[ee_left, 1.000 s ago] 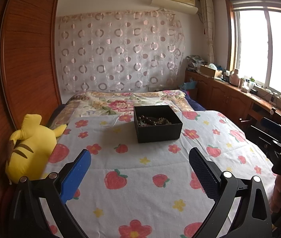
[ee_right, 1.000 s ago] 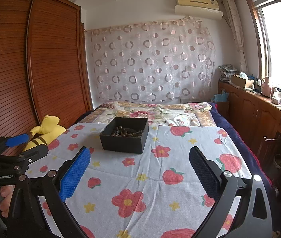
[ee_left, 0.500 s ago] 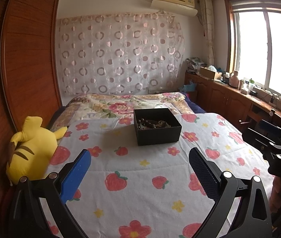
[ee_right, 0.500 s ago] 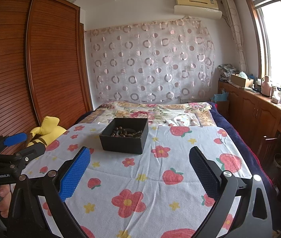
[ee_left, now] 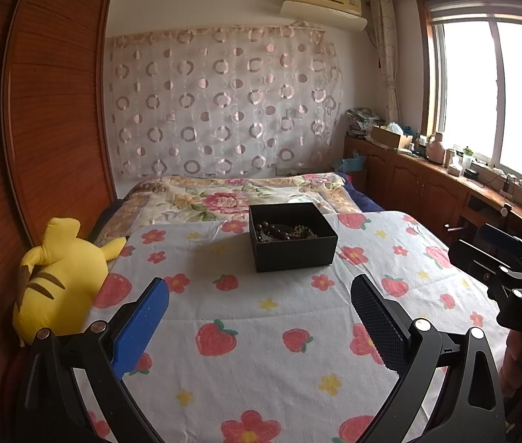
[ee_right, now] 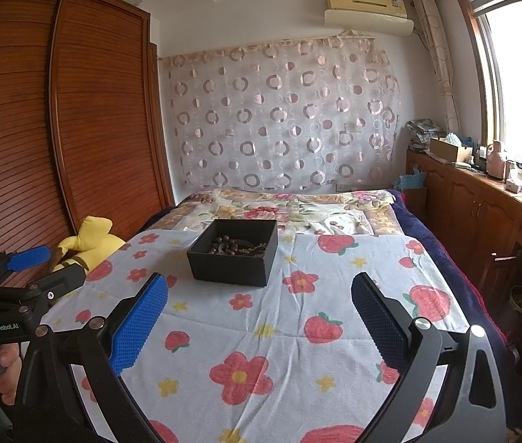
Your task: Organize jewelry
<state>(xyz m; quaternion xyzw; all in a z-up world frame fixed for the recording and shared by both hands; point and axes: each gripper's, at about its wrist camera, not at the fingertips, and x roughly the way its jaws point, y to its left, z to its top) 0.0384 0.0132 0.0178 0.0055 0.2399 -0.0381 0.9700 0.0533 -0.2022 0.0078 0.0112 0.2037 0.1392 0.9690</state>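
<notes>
A black open box [ee_left: 292,236] stands on the flower-and-strawberry bedsheet [ee_left: 261,332], holding dark bead bracelets [ee_left: 283,232] and a pale bead strand. It also shows in the right wrist view [ee_right: 234,253] with the beads [ee_right: 235,248] inside. My left gripper [ee_left: 261,295] is open and empty, well short of the box. My right gripper [ee_right: 261,293] is open and empty, also short of the box. Each gripper shows at the edge of the other's view, the right one [ee_left: 497,258] and the left one [ee_right: 39,267].
A yellow plush toy [ee_left: 58,277] lies at the bed's left edge against the wooden wardrobe [ee_left: 39,129]. A floral quilt [ee_left: 238,195] lies behind the box. Wooden cabinets [ee_left: 427,192] with clutter run along the right under the window.
Both views have tilted up a little, so the box sits lower in frame. Both grippers stay open and empty; the box has not moved.
</notes>
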